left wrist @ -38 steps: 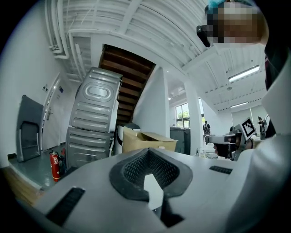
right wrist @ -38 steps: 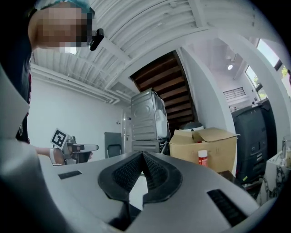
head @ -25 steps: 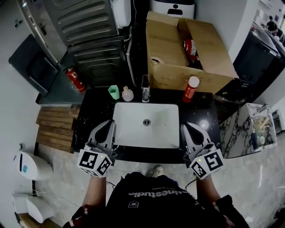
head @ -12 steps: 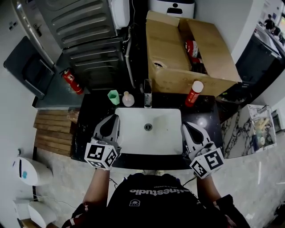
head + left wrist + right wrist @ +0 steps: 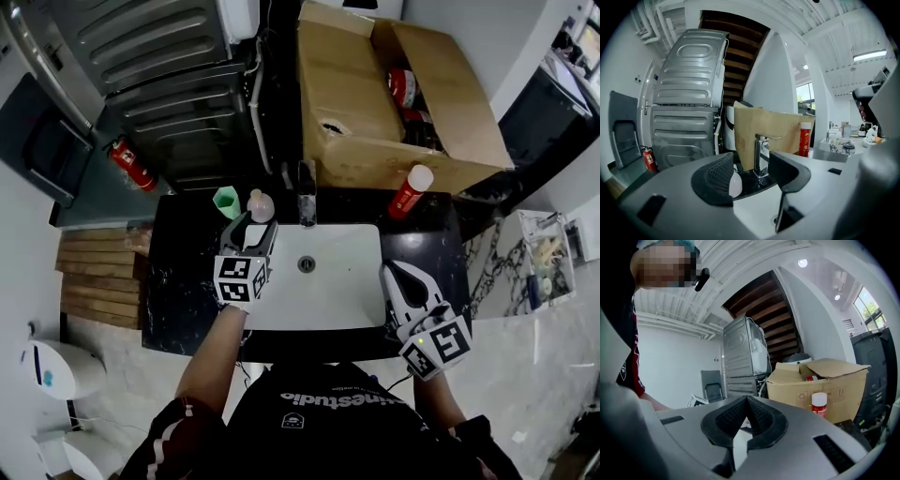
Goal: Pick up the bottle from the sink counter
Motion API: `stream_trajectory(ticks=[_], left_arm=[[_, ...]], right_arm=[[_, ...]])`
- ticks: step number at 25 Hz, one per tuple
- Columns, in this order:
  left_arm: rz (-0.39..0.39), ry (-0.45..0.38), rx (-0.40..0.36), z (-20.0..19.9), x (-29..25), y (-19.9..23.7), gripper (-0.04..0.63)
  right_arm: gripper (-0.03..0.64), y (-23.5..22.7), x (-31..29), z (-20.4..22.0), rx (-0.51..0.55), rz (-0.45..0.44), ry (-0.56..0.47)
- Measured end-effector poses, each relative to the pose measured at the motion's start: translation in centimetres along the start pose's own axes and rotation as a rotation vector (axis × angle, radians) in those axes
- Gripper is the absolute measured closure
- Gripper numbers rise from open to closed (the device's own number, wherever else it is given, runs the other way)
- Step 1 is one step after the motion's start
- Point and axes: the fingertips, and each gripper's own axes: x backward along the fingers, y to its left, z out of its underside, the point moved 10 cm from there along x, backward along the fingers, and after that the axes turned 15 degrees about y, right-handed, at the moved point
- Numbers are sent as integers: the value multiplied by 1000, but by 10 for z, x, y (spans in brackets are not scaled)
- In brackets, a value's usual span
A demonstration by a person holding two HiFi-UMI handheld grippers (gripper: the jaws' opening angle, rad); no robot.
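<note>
A small pale round bottle (image 5: 260,204) stands on the black sink counter (image 5: 178,272) at the back left, between a green cup (image 5: 226,200) and the faucet (image 5: 307,195). My left gripper (image 5: 254,225) reaches over the basin's left rim, its tips just short of that bottle. Its jaws are opening with nothing pressed between them. In the left gripper view the bottle (image 5: 735,183) peeks out beside the left jaw. A red bottle with a white cap (image 5: 410,192) stands at the back right. My right gripper (image 5: 394,272) hovers shut over the counter's right front.
The white basin (image 5: 347,281) fills the counter's middle. Right behind the counter stands an open cardboard box (image 5: 356,103). A red fire extinguisher (image 5: 127,164) leans at the far left, next to a grey metal appliance (image 5: 159,56). A marble side table (image 5: 539,262) is at the right.
My left gripper has moved from the counter's front edge forward to the small pale bottle, and its jaws have parted. The right gripper has hardly moved.
</note>
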Motion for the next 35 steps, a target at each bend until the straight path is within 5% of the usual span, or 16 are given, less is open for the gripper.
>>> stream_trajectory(ticks=[8,19,23,35], left_arm=[[-104,55,43,30,-67,29,328],[-186,76,80,19,-119,47,328],[-222,107,85,24,-125,53,443],[-147,54,22,14,-82,36,459]], right_arm=[[579,-13,-46,14,-22,-10,1],[580,-14,-46,13,-8,-30,31],[579,-17,-39,15,-5,-23,47],[580,-22,-27,13,-16,5,20]])
